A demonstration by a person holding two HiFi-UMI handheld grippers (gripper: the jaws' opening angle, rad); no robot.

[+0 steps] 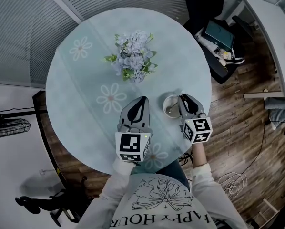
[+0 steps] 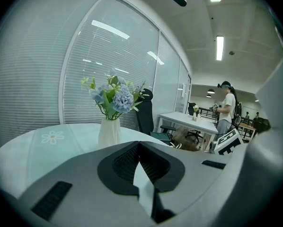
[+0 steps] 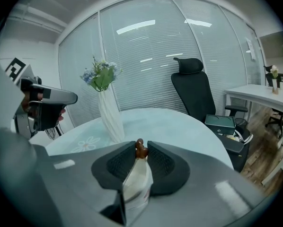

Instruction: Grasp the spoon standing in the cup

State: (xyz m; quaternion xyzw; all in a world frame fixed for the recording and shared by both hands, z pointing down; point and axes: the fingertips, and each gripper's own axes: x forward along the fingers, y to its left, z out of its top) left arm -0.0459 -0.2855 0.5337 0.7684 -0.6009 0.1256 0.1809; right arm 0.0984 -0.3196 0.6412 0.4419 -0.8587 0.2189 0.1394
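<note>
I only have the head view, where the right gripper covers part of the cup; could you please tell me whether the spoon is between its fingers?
Observer: Yes. In the right gripper view the spoon has its brown top between the fingertips of the right gripper, and they look to press it from both sides.
Operator: Thank you. Is the cup directly under them?
Observer: Yes, the white cup shows just below, in the gap between the fingers.
Operator: And is the left gripper carrying anything?
Observer: No; in its own view the left gripper has its fingers together at the tips with nothing between them.
</note>
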